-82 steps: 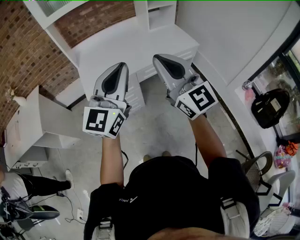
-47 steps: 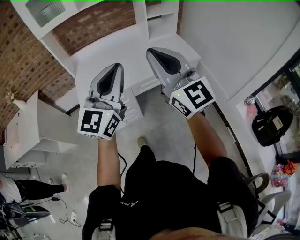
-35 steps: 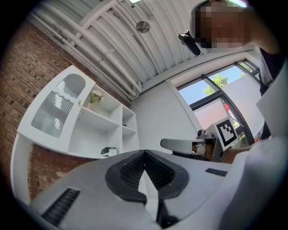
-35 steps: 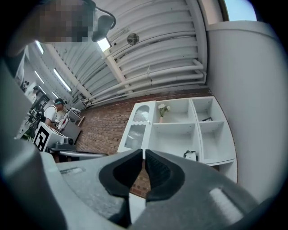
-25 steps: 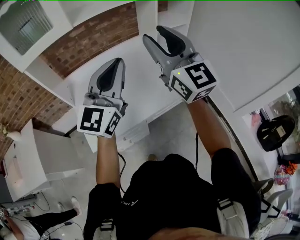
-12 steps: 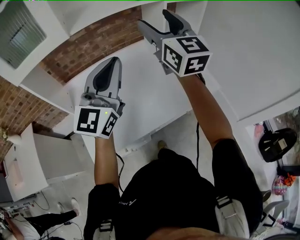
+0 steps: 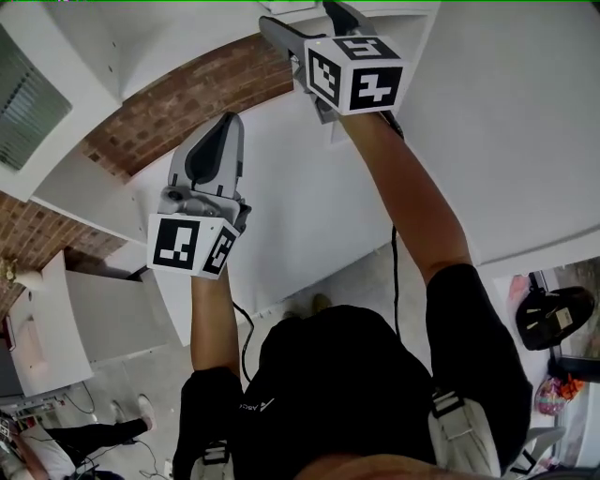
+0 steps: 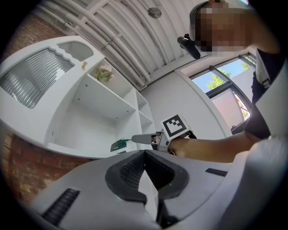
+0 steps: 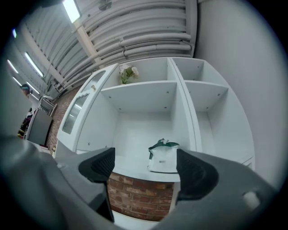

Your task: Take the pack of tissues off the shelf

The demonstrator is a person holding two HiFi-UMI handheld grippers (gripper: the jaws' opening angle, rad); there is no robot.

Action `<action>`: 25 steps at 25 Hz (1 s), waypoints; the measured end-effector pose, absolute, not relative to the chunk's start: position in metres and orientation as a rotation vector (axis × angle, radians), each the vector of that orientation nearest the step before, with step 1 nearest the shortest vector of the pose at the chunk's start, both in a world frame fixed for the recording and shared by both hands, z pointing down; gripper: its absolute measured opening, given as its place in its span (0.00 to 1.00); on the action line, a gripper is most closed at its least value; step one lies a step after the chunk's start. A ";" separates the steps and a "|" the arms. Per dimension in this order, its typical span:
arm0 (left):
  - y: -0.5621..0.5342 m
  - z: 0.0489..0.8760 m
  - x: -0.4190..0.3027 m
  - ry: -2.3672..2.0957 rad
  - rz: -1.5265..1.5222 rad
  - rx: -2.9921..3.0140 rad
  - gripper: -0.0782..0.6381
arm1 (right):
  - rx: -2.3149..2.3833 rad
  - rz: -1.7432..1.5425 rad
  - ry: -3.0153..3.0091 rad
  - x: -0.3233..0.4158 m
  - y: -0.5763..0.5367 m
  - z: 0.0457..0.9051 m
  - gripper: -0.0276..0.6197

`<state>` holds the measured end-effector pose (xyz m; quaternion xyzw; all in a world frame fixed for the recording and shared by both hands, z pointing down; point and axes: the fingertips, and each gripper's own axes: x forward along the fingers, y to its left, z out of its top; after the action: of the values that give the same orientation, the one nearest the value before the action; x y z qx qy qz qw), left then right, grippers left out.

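Note:
The pack of tissues, white with a green top, stands on the lower shelf board above a strip of brick. In the right gripper view it shows in the gap between the two dark pads, a little ahead, and neither pad touches it. My right gripper is raised to the shelf and its jaws are opening. In the left gripper view the green pack sits just past the right gripper's tip. My left gripper hangs lower, over the white counter, jaws shut and empty.
The white shelf unit has an upright divider right of the pack and narrower bays beyond it. A small plant sits on the upper shelf. A ribbed-glass cabinet door is at the left. Brick wall runs below the shelves, above a white counter.
My right gripper has risen and reached forward to the shelf, and its jaws have spread apart. The left gripper has stayed about where it was, still shut.

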<state>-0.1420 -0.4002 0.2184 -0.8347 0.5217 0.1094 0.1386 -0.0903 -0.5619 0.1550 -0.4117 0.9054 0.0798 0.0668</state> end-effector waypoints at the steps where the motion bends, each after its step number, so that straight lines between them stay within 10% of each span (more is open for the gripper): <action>1: -0.406 0.221 -0.144 1.510 0.313 -2.419 0.11 | -1.253 0.240 2.730 -0.093 -0.570 0.154 0.68; 25: -0.474 0.225 -0.179 1.370 0.356 -2.526 0.11 | -1.576 0.165 2.786 -0.130 -0.681 0.163 0.73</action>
<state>-0.1789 -0.4737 0.2249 -0.8658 0.4695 0.1221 0.1225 -0.1298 -0.6815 0.1628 -0.4915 0.8688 0.0514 -0.0317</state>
